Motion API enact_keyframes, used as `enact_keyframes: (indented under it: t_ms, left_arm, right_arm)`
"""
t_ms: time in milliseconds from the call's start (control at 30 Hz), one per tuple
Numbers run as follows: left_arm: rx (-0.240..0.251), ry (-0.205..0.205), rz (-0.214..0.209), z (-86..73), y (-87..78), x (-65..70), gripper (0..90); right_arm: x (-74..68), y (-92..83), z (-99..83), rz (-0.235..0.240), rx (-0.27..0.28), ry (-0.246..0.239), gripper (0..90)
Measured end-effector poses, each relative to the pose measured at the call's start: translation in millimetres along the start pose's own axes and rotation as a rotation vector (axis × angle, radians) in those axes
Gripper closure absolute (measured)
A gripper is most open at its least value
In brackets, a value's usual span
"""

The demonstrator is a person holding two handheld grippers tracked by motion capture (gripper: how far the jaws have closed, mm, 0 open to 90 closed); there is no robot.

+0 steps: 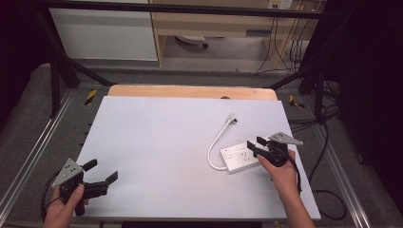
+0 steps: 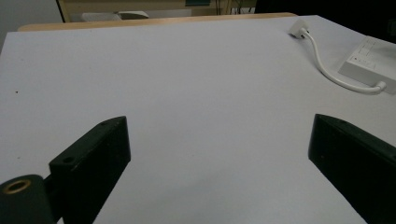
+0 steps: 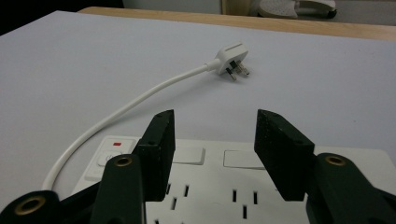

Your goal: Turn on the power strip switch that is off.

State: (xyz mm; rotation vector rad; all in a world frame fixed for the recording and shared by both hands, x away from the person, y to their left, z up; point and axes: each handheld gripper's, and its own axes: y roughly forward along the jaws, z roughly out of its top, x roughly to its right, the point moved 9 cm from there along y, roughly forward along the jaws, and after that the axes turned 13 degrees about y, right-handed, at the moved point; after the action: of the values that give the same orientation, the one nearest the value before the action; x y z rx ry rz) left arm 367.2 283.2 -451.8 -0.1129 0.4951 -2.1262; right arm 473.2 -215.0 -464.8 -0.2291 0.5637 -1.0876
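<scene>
A white power strip [image 1: 236,159] lies flat on the right part of the pale sheet [image 1: 157,142]. Its short white cable [image 1: 215,145] curves away to a three-pin plug [image 1: 232,118] lying loose on the sheet. My right gripper [image 1: 254,146] is held over the strip's right end. In the right gripper view its jaws [image 3: 215,116] stand open above the strip's sockets [image 3: 210,191] and switches, with nothing pinched between them; the plug [image 3: 232,58] lies farther off. My left gripper [image 1: 103,170] rests open at the near left corner, jaws [image 2: 219,126] wide and empty, with the strip [image 2: 369,58] far to its right.
A wooden table edge [image 1: 190,91] shows beyond the sheet. Black frame bars [image 1: 57,80] stand at both far corners. Dark cables [image 1: 328,190] trail on the floor to the right. A cabinet and a shelf unit [image 1: 209,23] stand behind the table.
</scene>
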Motion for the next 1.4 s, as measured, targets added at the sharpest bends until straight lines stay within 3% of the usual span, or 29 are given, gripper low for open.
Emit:
enact_keyframes:
  t_ms: [400,833,1400]
  left_arm:
    - [-0.001,0.003,0.000,0.0,-0.1,0.1,5.7]
    - [-0.002,0.001,-0.001,-0.1,-0.1,0.6,5.7]
    - [-0.004,0.003,-0.002,-0.3,0.1,1.1,5.7]
  right_arm:
    - [-14.5,-2.0,-4.1,0.045,-0.033,0.004,30.7]
    - [-28.8,-9.4,-5.7,0.070,-0.029,-0.017,18.9]
    - [-32.7,-25.4,-6.0,0.089,-0.013,-0.023,5.6]
